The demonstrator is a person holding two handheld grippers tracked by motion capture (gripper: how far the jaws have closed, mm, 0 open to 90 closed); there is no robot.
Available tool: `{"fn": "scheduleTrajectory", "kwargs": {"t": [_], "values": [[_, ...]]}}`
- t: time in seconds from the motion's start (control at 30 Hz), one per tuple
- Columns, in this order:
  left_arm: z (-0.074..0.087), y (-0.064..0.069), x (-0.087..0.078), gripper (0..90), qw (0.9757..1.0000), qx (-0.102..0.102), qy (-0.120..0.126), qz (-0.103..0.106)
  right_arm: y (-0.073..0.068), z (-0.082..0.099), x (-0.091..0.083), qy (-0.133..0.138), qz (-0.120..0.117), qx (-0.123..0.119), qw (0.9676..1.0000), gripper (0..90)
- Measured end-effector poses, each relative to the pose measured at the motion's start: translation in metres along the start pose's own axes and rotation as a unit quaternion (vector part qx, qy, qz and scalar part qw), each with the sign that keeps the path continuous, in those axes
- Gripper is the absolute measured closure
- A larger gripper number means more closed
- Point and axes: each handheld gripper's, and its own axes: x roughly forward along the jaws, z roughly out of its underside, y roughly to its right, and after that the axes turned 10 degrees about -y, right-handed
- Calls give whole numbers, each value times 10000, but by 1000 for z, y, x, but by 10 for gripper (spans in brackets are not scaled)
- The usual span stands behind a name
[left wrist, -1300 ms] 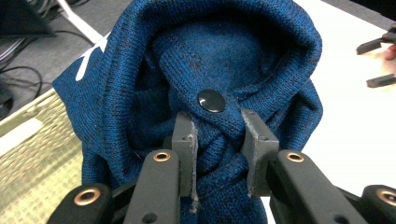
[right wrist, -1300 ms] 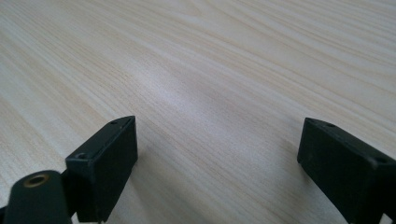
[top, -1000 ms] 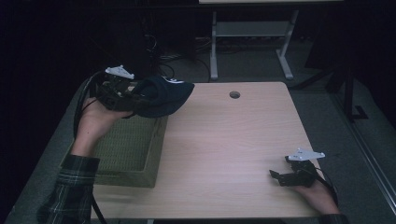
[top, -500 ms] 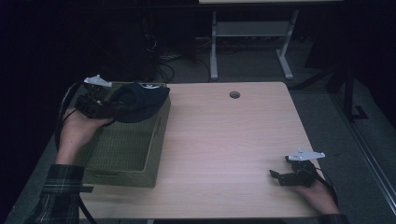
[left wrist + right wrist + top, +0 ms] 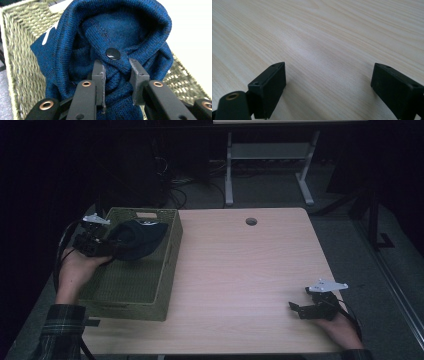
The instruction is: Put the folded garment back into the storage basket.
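Observation:
A dark blue knitted garment (image 5: 136, 239) with a black snap button (image 5: 112, 54) hangs over the far left part of a green woven basket (image 5: 170, 255). My left gripper (image 5: 111, 250) is shut on a fold of that garment (image 5: 125, 35), its two jaws pinching the knit just below the button; its midpoint is (image 5: 116, 75). The basket's weave (image 5: 22, 50) shows behind and around the cloth. Near the table's front right corner my right gripper (image 5: 296, 309) rests low over the bare wood, open (image 5: 328, 85), with nothing between its fingers.
The light wooden table (image 5: 240, 275) has a round cable hole (image 5: 251, 221) near its far edge. Beyond the table stand a white metal frame (image 5: 270, 165) and loose cables (image 5: 185, 182) on a dark floor.
My left gripper has carried the blue garment leftward and down from above the basket's right side to over its far left part. The right gripper has stayed put.

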Motion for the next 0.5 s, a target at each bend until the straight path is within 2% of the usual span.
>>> {"fn": "scheduleTrajectory", "kwargs": {"t": [0.23,0.5], "values": [[9,-6,17,696,9999,-82,-121,2,0,0,0,-1,4,8,10000,122],[16,-7,48,695,9994,-96,-334,31,0,0,0,2,8,0,10000,122]]}}
